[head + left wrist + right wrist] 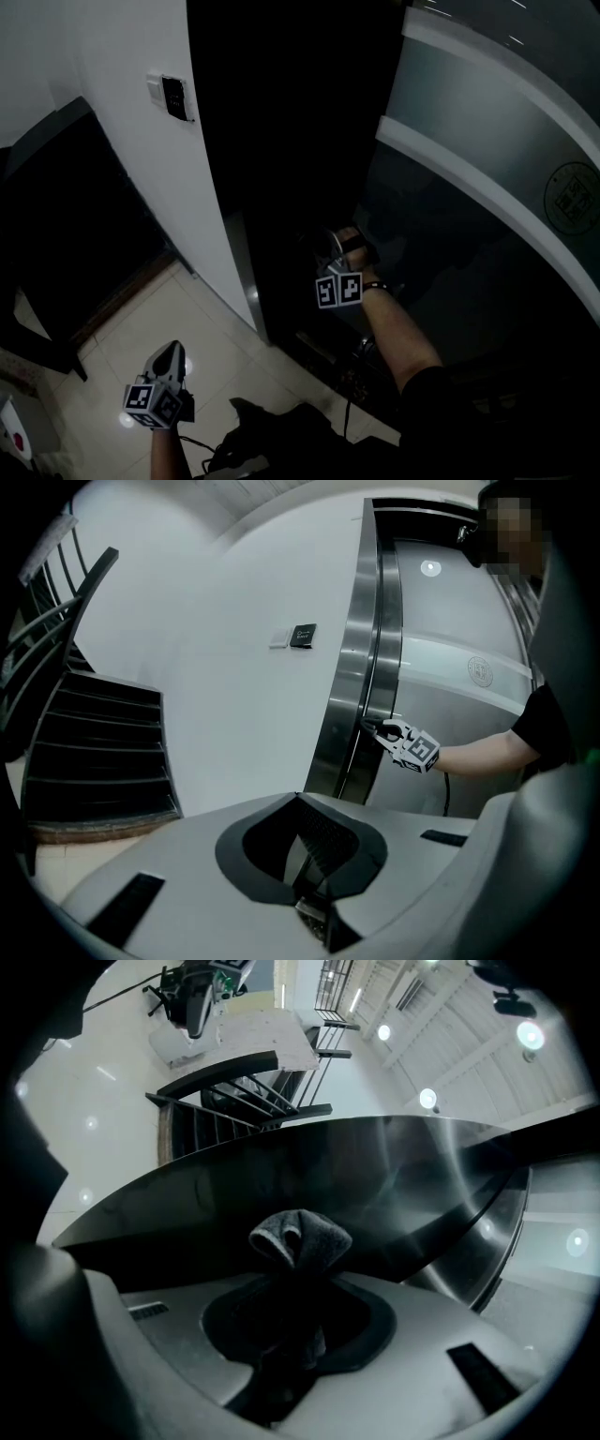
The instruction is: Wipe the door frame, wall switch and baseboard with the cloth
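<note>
A grey cloth is bunched between the jaws of my right gripper, which is shut on it. The cloth's tip is held up to the shiny metal door frame. From the left gripper view, my right gripper touches the frame about halfway up. The black wall switch sits on the white wall left of the frame, also visible as the switch from above. My left gripper hangs low over the tiled floor, apart from the frame, jaws shut on nothing.
A dark staircase with railings stands left of the white wall, a brown strip at its base. The frosted glass door fills the right. A cable trails down near the person's arm.
</note>
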Demonstrator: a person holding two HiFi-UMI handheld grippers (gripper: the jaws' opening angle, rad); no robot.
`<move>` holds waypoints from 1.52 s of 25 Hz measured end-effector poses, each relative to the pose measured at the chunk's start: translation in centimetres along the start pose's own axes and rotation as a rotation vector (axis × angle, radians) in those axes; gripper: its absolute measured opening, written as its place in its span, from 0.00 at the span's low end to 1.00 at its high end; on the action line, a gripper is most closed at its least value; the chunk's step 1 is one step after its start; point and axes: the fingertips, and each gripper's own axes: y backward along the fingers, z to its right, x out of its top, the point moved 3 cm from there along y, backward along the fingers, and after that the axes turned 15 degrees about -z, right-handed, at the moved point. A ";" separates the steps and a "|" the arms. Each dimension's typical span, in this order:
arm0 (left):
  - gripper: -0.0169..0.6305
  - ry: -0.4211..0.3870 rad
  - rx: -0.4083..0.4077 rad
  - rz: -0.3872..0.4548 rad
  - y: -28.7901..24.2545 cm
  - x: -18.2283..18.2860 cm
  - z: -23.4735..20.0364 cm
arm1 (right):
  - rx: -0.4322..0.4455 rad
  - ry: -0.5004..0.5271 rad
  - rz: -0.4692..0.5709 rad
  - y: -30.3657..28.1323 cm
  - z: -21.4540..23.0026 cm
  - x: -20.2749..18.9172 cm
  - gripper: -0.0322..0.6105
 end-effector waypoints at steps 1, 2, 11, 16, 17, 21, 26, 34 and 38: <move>0.01 0.002 0.002 -0.004 0.0 -0.3 -0.1 | 0.011 0.001 -0.002 0.0 -0.6 -0.2 0.19; 0.01 0.004 0.008 -0.010 0.1 -0.5 -0.3 | 0.021 0.000 -0.005 0.1 -1.2 -0.4 0.19; 0.01 0.012 0.082 -0.087 0.8 -1.8 -1.2 | 0.091 -0.015 -0.013 0.3 -5.6 -1.7 0.19; 0.01 0.022 0.091 -0.106 1.1 -2.7 -1.0 | 0.114 -0.035 -0.013 0.2 -7.7 -2.3 0.19; 0.01 0.022 0.092 -0.110 1.1 -2.8 -1.0 | 0.119 -0.039 -0.016 0.3 -8.1 -2.5 0.19; 0.01 0.036 0.116 -0.122 1.5 -3.4 -1.3 | 0.156 -0.038 -0.027 0.3 -10.2 -3.1 0.19; 0.01 0.042 0.109 -0.150 1.1 -4.3 -0.7 | 0.211 -0.047 -0.058 0.2 -13.7 -4.7 0.19; 0.01 0.049 0.093 -0.119 1.2 -5.0 -0.6 | 0.288 -0.072 -0.124 -0.1 -17.6 -5.6 0.19; 0.01 0.031 0.101 -0.096 1.3 -4.4 -0.6 | 0.266 -0.097 -0.136 0.6 -16.4 -5.2 0.19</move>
